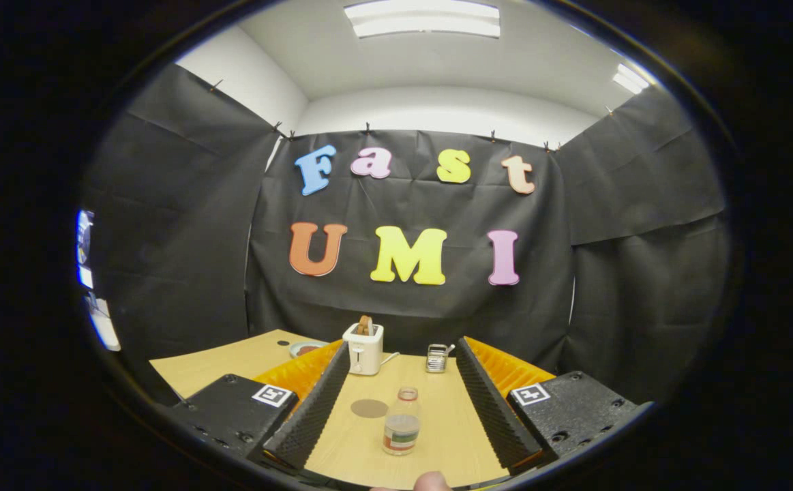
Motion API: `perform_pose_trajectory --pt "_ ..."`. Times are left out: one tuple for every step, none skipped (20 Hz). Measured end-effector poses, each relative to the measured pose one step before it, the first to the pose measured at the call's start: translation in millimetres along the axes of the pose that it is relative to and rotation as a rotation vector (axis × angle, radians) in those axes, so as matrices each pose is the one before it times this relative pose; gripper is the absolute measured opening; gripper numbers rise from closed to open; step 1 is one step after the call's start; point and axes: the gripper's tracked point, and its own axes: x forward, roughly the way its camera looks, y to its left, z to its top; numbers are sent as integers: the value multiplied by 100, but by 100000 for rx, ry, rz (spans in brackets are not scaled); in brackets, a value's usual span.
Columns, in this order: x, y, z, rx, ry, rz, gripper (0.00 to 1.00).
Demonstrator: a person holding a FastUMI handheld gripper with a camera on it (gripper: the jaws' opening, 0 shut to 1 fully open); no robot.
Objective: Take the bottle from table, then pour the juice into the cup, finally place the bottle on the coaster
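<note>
I see the small clear plastic bottle [401, 428] with a red-and-green label standing upright and uncapped on the pale wooden table [437, 436], between my gripper [399, 399] fingers and touching neither; its liquid sits low. The black ridged pads [311, 409] are spread wide, holding nothing. Just left of the bottle and slightly farther lies the round brown coaster [369, 408], flat and bare. Beyond it stands a white toaster [363, 348] with a brown slice poking up, its cord trailing right. Right of that, far back, is a small metallic cup [437, 358], though it is too small to be sure. A plate [304, 349] peeks out far left, behind my left finger. A fingertip [431, 481] shows nearest me.
</note>
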Motion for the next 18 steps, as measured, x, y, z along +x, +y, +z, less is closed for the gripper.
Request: perform_pose_trajectory --pt "92 104 -97 21 131 84 100" --pt "-7 41 26 -136 97 20 100" --pt "-1 32 -77 -187 84 120 100" --pt "29 -15 -22 -92 -32 -113 100" --pt "82 -14 -38 70 191 64 100" --pt "32 50 -60 183 2 -19 100" --pt "56 -15 -141 72 125 -20 100" --pt "19 -10 -24 3 -45 -53 100" --pt "58 -4 -11 76 -75 -23 100" --pt "14 -55 -10 -49 -216 -73 100" --pt "-11 -91 -203 -355 12 -191 100" --pt "20 18 -77 -336 228 1 100" --pt "19 82 -125 67 76 74 100" --pt "32 37 19 159 -19 116 100" --pt "-24 -36 -98 8 -208 -89 100" --pt "0 -43 19 -11 -206 -143 100" --pt "-1 40 -257 -374 -142 67 100" --pt "76 42 -242 -607 -8 -84 100"
